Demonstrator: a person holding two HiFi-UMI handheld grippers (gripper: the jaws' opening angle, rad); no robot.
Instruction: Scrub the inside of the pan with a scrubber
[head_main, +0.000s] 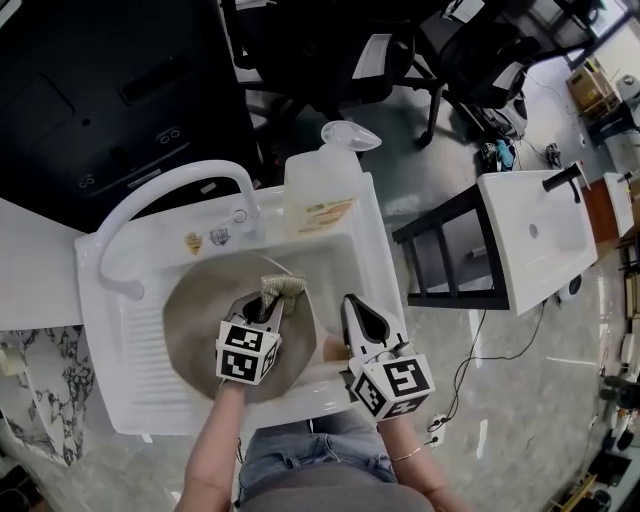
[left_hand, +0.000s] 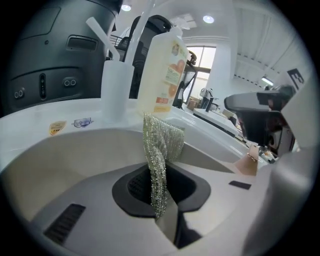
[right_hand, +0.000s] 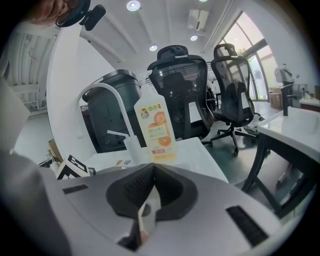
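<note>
Pinching the mesh scrubber (left_hand: 159, 150) between the closed jaws of the left gripper (head_main: 262, 303), over the grey pan (head_main: 195, 310) lying in the white sink (head_main: 130, 390) at frame centre. Clamping with the right gripper (head_main: 357, 314) at the pan's right rim, jaws pressed together on, seemingly, its tan handle (left_hand: 247, 164). To scrub well, probably: lower to flatten the dangling mesh against the pan floor, sweep overlapping circles out to the wall, brace the handle against spinning, and grip deep to stop the mesh sliding free.

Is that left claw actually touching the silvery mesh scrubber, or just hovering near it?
Touching. The left gripper view shows the left gripper with its jaws closed on the scrubber, the mesh pinched between them and sticking up.
</note>
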